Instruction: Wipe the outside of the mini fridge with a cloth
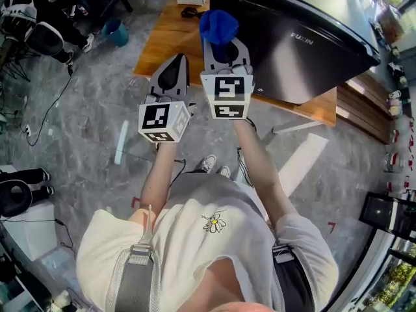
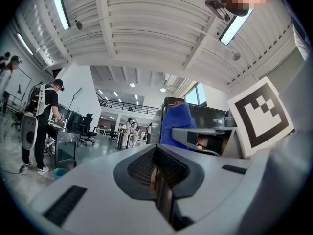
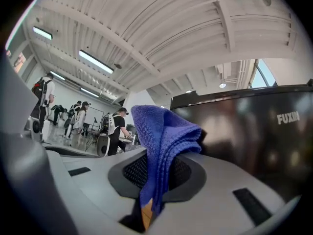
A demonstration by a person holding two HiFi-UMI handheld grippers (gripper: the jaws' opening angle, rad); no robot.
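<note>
Right gripper [image 3: 149, 195]: jaws pinched shut on a blue cloth [image 3: 164, 136]. The cloth is folded, and its bulk stands up out of the jaws beyond the tips.

Left gripper [image 2: 159, 177]: jaws together with nothing between them. It is held just beside the right gripper, on its left and slightly behind.

Mini fridge [image 1: 292, 41]: black and glossy, directly ahead and to the right of the right gripper, standing on a wooden table [image 1: 162, 41]. The cloth is near the fridge's left edge. I cannot tell whether it touches.

Judgement on step: the wipe is about to start.

For a good pass:
- Bring the free bulk of the cloth flat against the panel, so that fabric and not jaw plastic meets the gloss.
- Use light, even pressure and long overlapping strokes from the top edge downward.
- Hold the pinch firm so the cloth does not drag out.
- The left gripper could steady the fridge against sliding.
</note>
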